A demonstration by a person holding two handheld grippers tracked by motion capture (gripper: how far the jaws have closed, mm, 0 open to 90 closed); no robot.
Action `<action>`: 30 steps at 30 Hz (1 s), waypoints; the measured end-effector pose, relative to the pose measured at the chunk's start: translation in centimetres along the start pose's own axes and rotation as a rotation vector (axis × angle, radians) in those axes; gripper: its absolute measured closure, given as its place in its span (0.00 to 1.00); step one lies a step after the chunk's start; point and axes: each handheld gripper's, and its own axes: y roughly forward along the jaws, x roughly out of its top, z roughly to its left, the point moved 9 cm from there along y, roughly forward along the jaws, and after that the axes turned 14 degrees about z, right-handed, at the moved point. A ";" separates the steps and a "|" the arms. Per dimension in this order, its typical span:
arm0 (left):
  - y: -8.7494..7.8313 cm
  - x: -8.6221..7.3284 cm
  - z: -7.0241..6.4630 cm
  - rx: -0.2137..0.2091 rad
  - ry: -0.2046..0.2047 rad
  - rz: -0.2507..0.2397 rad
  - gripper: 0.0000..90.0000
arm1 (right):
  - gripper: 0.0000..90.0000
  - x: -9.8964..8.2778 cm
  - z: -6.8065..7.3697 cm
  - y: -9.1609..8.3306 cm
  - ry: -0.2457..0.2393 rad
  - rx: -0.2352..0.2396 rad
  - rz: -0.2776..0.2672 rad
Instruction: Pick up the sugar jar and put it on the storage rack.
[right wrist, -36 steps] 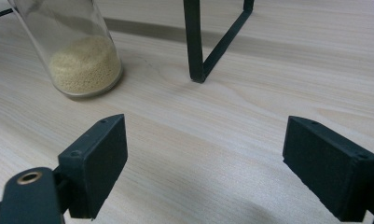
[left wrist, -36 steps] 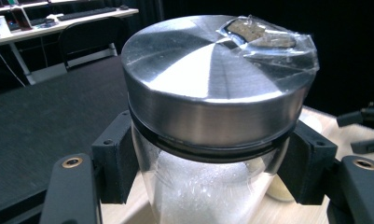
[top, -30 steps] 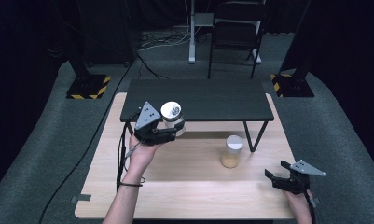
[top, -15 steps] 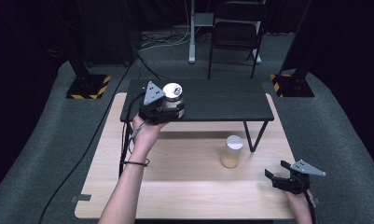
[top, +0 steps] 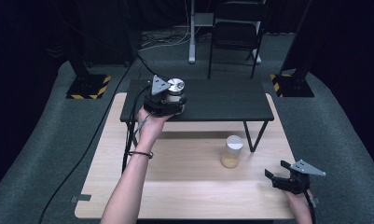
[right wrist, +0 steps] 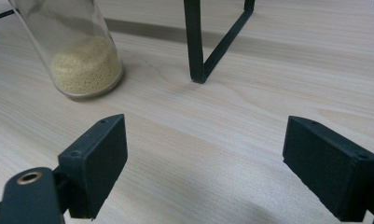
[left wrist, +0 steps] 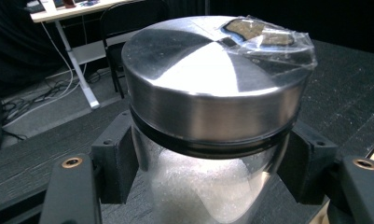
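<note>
Jar [top: 176,89] of white grains, steel lid on, clamped in the left hand-held gripper [top: 168,103] over the black shelf [top: 222,100]; right hand-held gripper [top: 280,177] gapes empty above the surface [top: 184,186].

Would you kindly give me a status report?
Left gripper shut on steel-lidded jar, over black shelf. Right gripper open, idle. Nothing in the way.

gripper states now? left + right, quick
Left gripper: shut on the metal-lidded glass jar, over the black shelf.
Right gripper: open, holding nothing, low over the wooden table.
</note>
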 end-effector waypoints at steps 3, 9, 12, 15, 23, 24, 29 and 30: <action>0.1 0.0 0.2 -0.006 -0.018 0.005 0.34 | 0.14 0.0 0.0 0.0 0.000 0.000 0.002; -0.4 -0.2 0.2 0.019 -0.017 -0.009 0.23 | 0.14 0.0 0.0 0.0 0.000 0.002 -0.001; -0.9 -0.5 0.3 0.018 -0.006 0.008 0.17 | 0.14 0.0 0.0 0.0 -0.002 0.000 0.001; -1.3 -1.1 0.3 0.011 -0.002 0.013 0.15 | 0.14 0.0 0.0 0.0 0.002 0.000 0.001; -3.8 -3.6 0.4 0.022 0.020 -0.024 0.15 | 0.14 0.0 0.0 0.0 0.003 -0.002 0.002; -4.1 -4.0 0.4 0.021 0.020 -0.030 0.15 | 0.14 0.0 0.0 0.0 0.002 -0.003 0.002; -5.3 -6.0 0.1 -0.003 0.030 -0.038 0.16 | 0.14 0.0 0.1 0.0 -0.003 -0.006 0.000; -5.4 -6.6 -0.1 -0.007 0.041 -0.034 0.15 | 0.14 0.0 0.1 0.0 -0.001 -0.005 0.001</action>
